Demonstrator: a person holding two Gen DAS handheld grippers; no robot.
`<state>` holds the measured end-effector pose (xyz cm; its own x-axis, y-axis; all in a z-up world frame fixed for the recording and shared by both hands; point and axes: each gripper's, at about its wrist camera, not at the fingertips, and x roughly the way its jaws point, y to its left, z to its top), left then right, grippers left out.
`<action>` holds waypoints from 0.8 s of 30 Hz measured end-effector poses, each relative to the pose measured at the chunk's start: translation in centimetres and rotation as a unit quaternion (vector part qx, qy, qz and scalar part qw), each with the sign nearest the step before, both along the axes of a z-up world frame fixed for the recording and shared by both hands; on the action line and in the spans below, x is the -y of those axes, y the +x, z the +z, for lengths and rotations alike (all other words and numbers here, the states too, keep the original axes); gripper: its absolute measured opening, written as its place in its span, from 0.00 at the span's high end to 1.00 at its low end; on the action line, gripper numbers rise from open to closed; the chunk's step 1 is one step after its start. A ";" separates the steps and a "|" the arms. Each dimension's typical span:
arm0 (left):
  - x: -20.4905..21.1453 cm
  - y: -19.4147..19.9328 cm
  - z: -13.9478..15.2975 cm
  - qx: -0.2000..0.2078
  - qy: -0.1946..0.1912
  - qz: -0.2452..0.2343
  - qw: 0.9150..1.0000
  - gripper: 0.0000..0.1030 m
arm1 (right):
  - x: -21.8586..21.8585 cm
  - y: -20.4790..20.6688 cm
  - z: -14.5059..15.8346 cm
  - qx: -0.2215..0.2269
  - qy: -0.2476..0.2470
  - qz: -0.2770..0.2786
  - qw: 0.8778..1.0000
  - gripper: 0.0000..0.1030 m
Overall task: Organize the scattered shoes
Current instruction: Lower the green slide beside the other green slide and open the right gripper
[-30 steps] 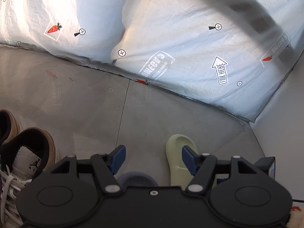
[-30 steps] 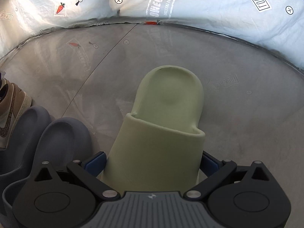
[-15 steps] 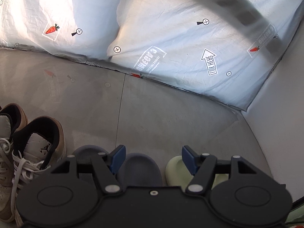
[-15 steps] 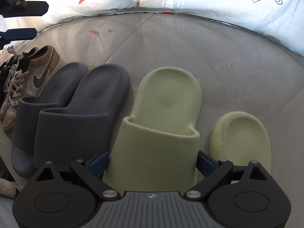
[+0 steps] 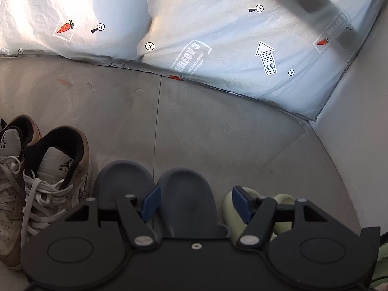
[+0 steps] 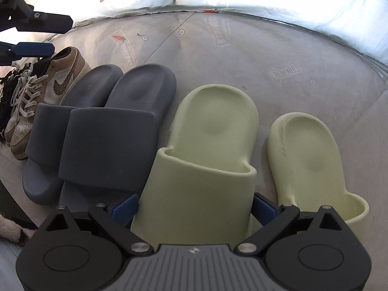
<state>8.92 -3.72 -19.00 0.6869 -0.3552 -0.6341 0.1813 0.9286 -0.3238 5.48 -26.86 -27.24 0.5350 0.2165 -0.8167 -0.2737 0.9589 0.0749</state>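
Your right gripper [image 6: 194,209] has its blue pads on either side of the strap of a pale green slide [image 6: 206,165] and appears to be gripping it, the slide resting on the grey floor [image 6: 303,55] with its matching green slide [image 6: 308,160] just beside it on the right. To its left stand two dark grey slides [image 6: 106,131] side by side, then tan and white sneakers [image 6: 36,97]. Your left gripper [image 5: 195,205] hangs open and empty above the toes of the dark grey slides, with a printed white sheet [image 5: 218,36] along the floor's far edge.
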 end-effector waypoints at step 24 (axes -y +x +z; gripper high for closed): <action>-1.6 -4.1 -1.3 -0.035 0.019 0.028 0.999 0.36 | 9.7 -3.3 -0.6 0.083 -0.025 -0.101 0.991 0.16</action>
<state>4.77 -2.14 -20.35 0.6587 -0.2916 -0.6936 0.1063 0.9487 -0.2978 2.16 -36.55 -27.80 0.6917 0.0526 -0.7203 -0.0803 0.9968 -0.0043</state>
